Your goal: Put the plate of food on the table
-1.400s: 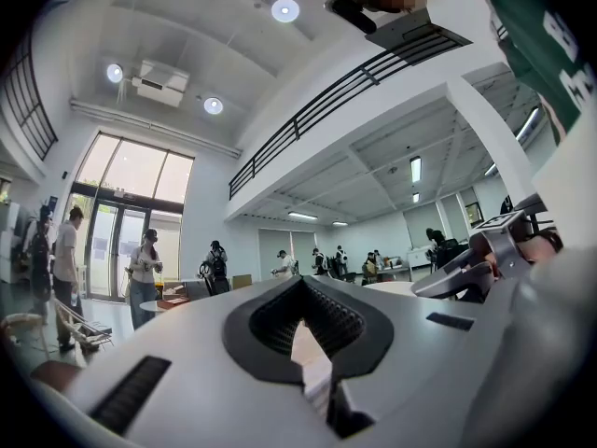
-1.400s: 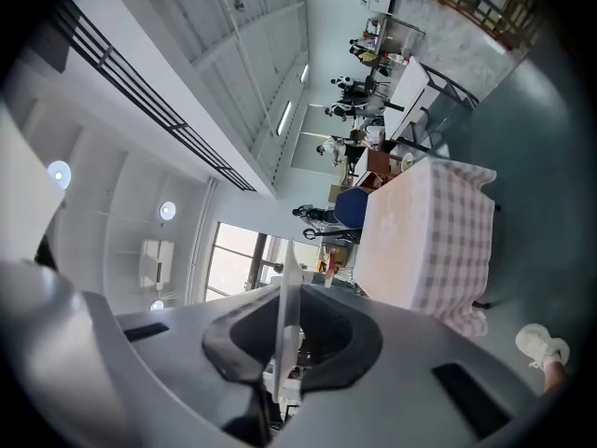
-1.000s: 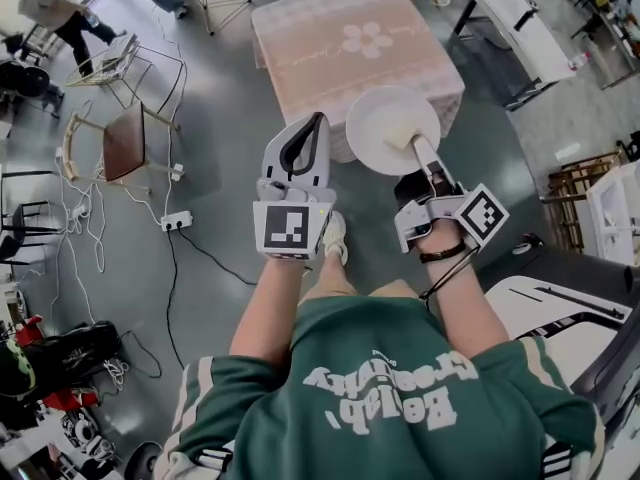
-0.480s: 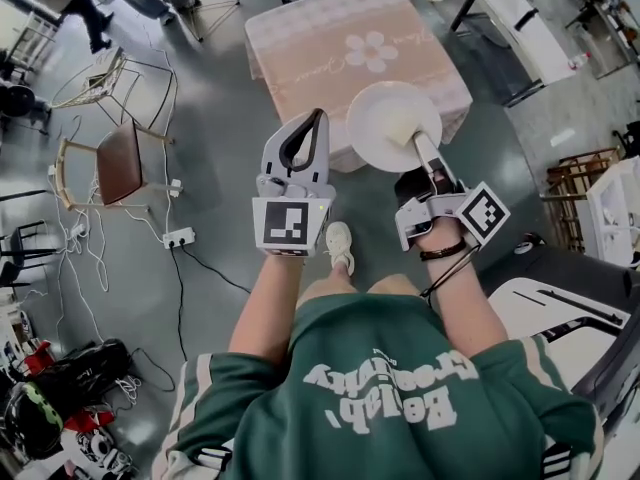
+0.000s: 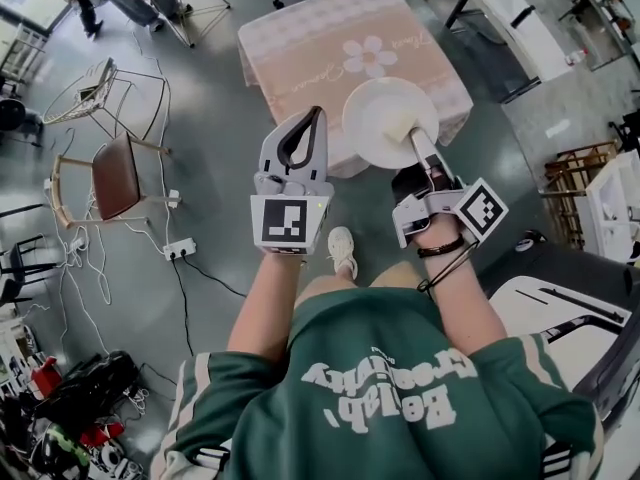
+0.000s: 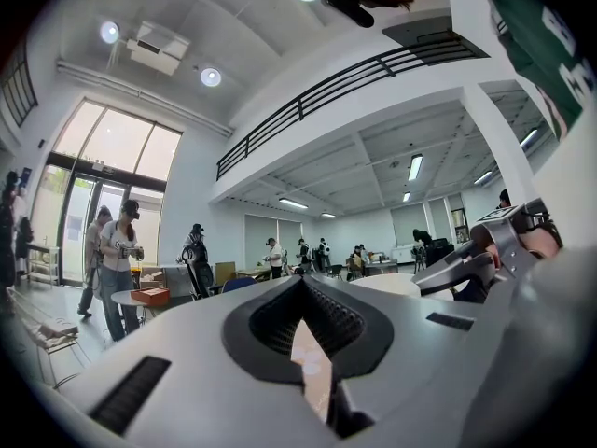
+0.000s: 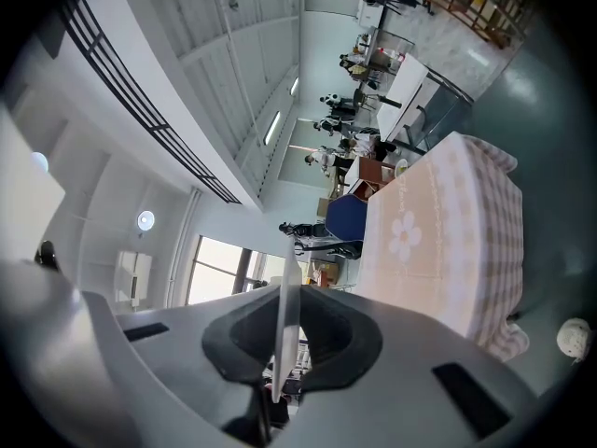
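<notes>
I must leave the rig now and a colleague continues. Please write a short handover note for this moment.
Right gripper: shut on the rim of the plate, which carries pale food.
Left gripper: shut, empty.
The pink-covered table lies ahead; in the head view the plate hangs over its near edge, not set down.
Done: plate gripped.
Left: lower it onto the table, open the right gripper.

White lettering on the green sweatshirt and script on the cloth-covered table are too unclear to read.
</notes>
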